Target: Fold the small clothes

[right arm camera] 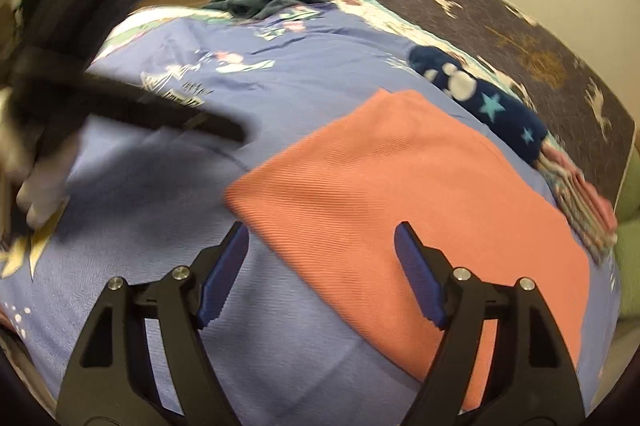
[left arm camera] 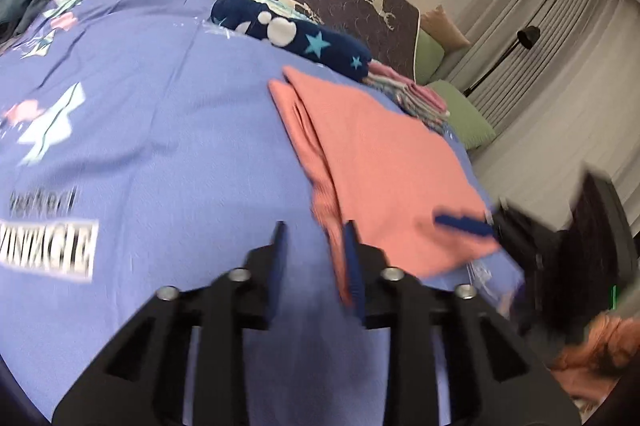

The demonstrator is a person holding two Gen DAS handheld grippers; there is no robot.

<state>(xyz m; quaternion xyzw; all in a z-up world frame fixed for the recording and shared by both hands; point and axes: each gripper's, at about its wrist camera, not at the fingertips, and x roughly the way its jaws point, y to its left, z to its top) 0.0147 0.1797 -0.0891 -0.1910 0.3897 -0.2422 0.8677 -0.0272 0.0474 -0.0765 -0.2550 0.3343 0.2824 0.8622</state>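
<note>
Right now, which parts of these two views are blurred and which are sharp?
Left wrist view: VINTAGE print and right gripper smeared; pink garment soft. Right wrist view: left gripper streaked; pink garment's weave crisp. Both bend at edges.

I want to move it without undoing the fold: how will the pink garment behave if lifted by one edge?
The pink garment looks like thin ribbed knit, so probably floppy and light. Its stacked layers would likely slide apart or droop open. Pushed, it may bunch on the bedspread.

Left tool (left arm camera: 316, 230) parted beside pink garment (left arm camera: 380, 162).
</note>
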